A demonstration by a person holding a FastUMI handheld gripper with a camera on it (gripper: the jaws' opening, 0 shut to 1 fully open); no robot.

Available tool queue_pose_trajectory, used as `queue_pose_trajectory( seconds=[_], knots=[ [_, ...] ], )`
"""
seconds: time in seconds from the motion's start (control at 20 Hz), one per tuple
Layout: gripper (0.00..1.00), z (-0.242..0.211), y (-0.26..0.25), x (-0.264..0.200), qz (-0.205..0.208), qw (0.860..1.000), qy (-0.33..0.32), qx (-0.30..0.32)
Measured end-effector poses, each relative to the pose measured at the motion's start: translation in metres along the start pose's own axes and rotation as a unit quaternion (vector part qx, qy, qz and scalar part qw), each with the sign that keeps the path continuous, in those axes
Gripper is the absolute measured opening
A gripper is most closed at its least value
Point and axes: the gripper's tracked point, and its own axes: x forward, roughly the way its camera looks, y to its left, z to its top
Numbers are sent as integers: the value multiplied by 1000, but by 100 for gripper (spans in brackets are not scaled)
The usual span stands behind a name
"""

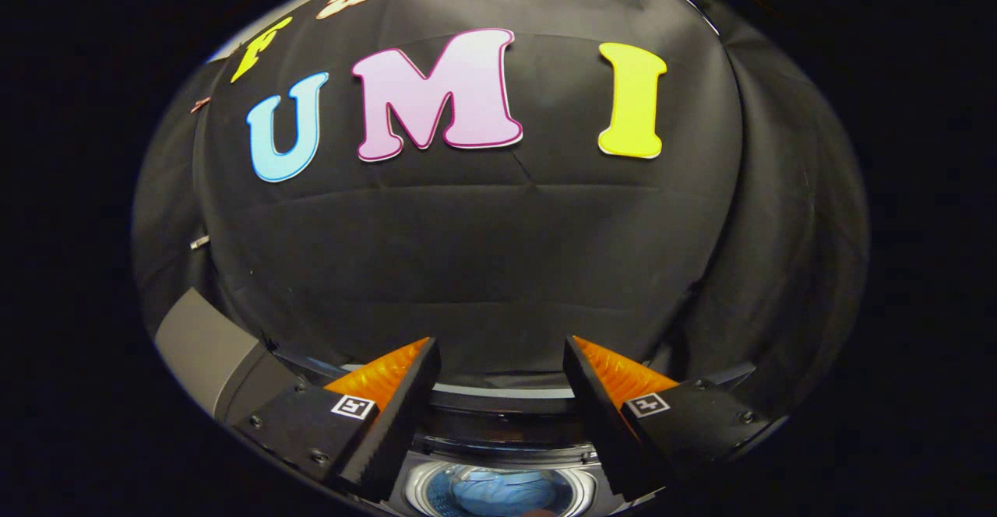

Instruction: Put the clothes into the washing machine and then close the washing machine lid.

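Observation:
My gripper (501, 349) is open, its two fingers spread wide with nothing between them, held above the washing machine. Below the fingers lies the machine's round drum opening (498, 492), ringed in silver, with a blue cloth (502, 494) lying inside it. The machine's dark top rim (498, 408) curves across just beyond the fingers. A raised grey panel (204, 342), which may be the lid or the machine's left side, stands up to the left of the left finger; I cannot tell which.
The booth's black cloth wall (483, 268) rises close behind the machine. Its folds hang down on the right (779, 268) beside the machine.

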Motion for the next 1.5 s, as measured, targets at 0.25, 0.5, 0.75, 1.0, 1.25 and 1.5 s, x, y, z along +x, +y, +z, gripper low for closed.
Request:
queue_pose_trajectory(
  seconds=[0.25, 0.5, 0.75, 1.0, 1.25, 1.5],
  knots=[
    [100, -6, 3, -14, -12, 1000, -6, -5],
    [100, -28, 2, -62, -33, 999, -7, -4],
    [100, -54, 4, -96, -48, 999, -4, -4],
    [100, -101, 11, -122, -45, 998, 37, 1],
    [100, -211, 12, -162, -31, 987, 159, -13],
    [100, -220, 24, -165, -17, 986, 160, -31]
  ],
)
